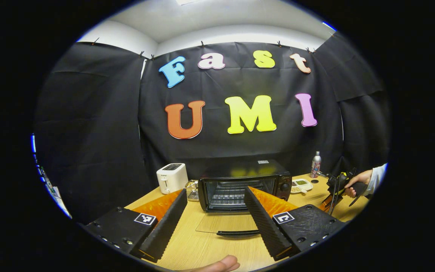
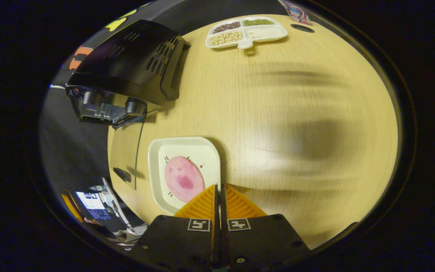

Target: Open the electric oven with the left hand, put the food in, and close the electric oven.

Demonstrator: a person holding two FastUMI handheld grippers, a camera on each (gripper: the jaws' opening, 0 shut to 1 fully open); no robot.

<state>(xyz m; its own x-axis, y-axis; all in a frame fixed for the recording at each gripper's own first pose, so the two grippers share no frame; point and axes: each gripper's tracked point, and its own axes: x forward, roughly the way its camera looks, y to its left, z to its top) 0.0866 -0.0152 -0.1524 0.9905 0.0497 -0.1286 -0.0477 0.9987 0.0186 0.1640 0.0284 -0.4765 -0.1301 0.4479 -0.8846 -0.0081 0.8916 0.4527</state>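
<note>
Left gripper view: the left gripper (image 1: 213, 211), fingers spread wide apart and holding nothing, faces the oven (image 1: 244, 184), whose glass door (image 1: 227, 223) lies open flat on the table (image 1: 187, 249); a rack sits inside.

Right gripper view: the right gripper (image 2: 219, 196), fingers together at the rim of the plate (image 2: 156, 166), which sits just right of the oven door and carries a pink meat slice (image 2: 184, 179). Behind the oven, a tray (image 2: 246, 32) holds beans and grains in separate compartments.

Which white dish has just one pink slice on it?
The square plate under the right tool; the divided tray holds beans and grains instead.
</note>
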